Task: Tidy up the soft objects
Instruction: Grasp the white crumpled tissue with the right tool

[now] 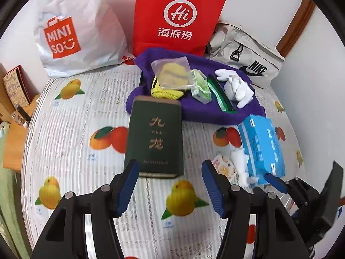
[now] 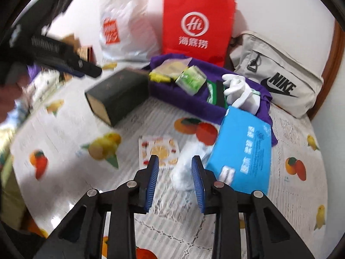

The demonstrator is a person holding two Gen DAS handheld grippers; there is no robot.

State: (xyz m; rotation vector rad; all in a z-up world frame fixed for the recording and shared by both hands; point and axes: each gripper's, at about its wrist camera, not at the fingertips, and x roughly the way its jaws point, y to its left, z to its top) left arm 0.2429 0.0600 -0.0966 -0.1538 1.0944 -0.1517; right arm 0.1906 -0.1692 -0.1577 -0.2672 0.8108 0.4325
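Note:
A purple cloth [image 1: 194, 112] [image 2: 183, 101] lies at the back of the table with a yellow cloth in a clear bag [image 1: 172, 75], a green packet [image 1: 199, 85] and a white glove [image 1: 235, 86] [image 2: 239, 90] on it. A blue tissue pack [image 1: 263, 146] [image 2: 243, 149] lies on the right, with a white soft item [image 2: 185, 170] beside it. My left gripper [image 1: 170, 185] is open, just short of a dark green box [image 1: 155, 138]. My right gripper [image 2: 175, 183] is open, its jaws either side of the white soft item.
A white MINISO bag [image 1: 75, 28], a red paper bag [image 1: 176, 15] and a grey Nike pouch [image 1: 248, 60] stand along the back wall. A fruit-print card [image 2: 159, 151] lies on the fruit-patterned tablecloth [image 1: 75, 129]. Small boxes [image 1: 15, 86] sit at far left.

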